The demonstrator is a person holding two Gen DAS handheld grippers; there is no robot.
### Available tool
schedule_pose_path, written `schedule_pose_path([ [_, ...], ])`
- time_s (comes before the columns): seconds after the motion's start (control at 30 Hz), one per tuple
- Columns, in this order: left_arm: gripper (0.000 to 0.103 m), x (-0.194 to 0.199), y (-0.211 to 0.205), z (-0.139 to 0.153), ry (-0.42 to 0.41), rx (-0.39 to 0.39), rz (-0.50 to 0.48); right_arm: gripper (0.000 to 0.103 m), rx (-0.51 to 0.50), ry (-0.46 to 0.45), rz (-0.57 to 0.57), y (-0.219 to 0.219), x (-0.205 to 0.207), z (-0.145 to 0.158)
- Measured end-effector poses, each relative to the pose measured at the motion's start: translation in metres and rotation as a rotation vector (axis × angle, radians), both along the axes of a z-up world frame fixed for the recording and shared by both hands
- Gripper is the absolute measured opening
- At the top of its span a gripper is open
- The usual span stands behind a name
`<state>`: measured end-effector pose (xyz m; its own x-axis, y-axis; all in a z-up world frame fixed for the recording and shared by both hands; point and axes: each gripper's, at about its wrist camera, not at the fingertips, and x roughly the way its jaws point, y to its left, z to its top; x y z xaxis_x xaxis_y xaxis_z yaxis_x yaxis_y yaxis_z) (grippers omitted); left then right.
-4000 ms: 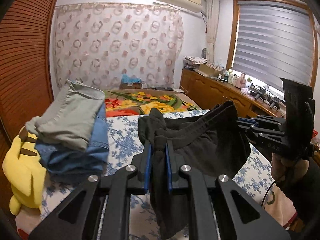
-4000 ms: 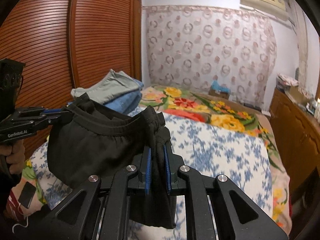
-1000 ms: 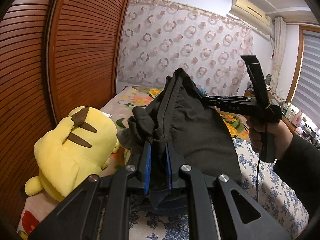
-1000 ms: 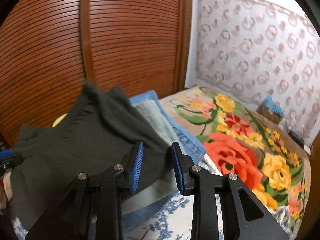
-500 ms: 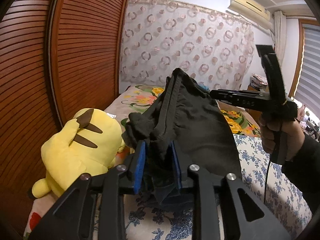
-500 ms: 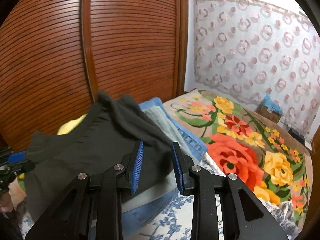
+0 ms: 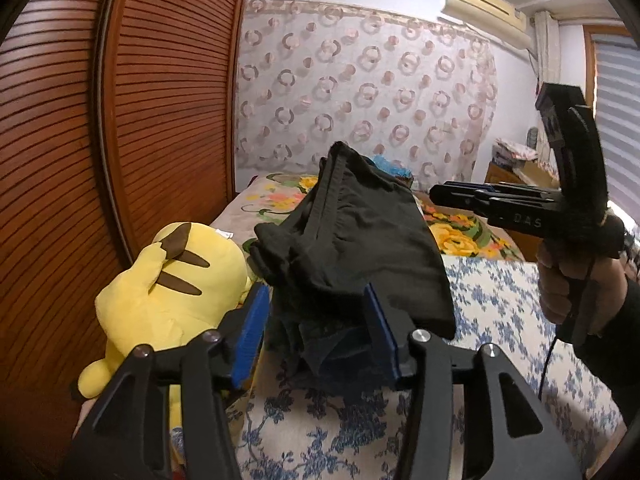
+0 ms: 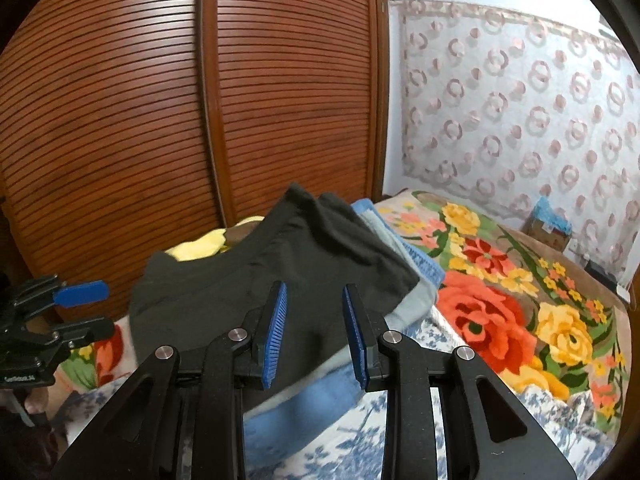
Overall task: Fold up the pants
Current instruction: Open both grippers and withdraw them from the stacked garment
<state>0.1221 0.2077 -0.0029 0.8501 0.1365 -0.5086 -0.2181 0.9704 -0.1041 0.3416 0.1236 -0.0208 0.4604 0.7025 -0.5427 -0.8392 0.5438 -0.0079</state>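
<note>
The folded black pants [image 7: 360, 240] lie on top of a stack of grey pants [image 8: 416, 300] and blue jeans [image 8: 320, 396] on the bed. My left gripper [image 7: 316, 308] straddles their near bunched end. Its jaws are opening, and the blue pads [image 7: 250, 332] stand apart from the cloth that is still between them. In the right wrist view the left gripper [image 8: 106, 308] shows at the left edge, beside the pants [image 8: 260, 280]. My right gripper [image 8: 315, 288] is open with nothing between its pads, drawn back from the pants. It hovers to their right [image 7: 434, 194], held by a hand.
A yellow plush toy [image 7: 172, 280] lies left of the stack, against the wooden louvred wardrobe doors [image 8: 200, 100]. The bed has a blue-flowered sheet [image 7: 500, 300] near me and a bright floral blanket [image 8: 500, 300] farther off. A small box [image 8: 548, 228] stands by the patterned curtain.
The left jaws went from shut on the pants' bunched end to spread apart, leaving the pants on the stack. The right gripper pulled back and away to the right.
</note>
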Motion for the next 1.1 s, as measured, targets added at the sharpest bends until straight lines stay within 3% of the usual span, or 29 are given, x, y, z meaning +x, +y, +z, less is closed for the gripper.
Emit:
schedule_pose_path([
  [0.13,0.051,-0.009,-0.009,0.003,-0.002,0.01,-0.02,0.028,0.004,0.005,-0.022,-0.014,-0.019,-0.001],
  [0.23,0.059,-0.017,-0.016,0.006,-0.011,0.005,-0.038,0.028,0.001,-0.001,-0.042,-0.025,-0.031,-0.001],
  [0.73,0.06,-0.043,-0.07,0.008,0.016,0.058,-0.135,0.055,0.05,0.001,-0.184,-0.107,-0.094,-0.001],
  [1.1,0.06,-0.051,-0.12,0.007,0.008,0.007,-0.283,0.07,0.022,-0.02,-0.361,-0.171,-0.147,-0.006],
])
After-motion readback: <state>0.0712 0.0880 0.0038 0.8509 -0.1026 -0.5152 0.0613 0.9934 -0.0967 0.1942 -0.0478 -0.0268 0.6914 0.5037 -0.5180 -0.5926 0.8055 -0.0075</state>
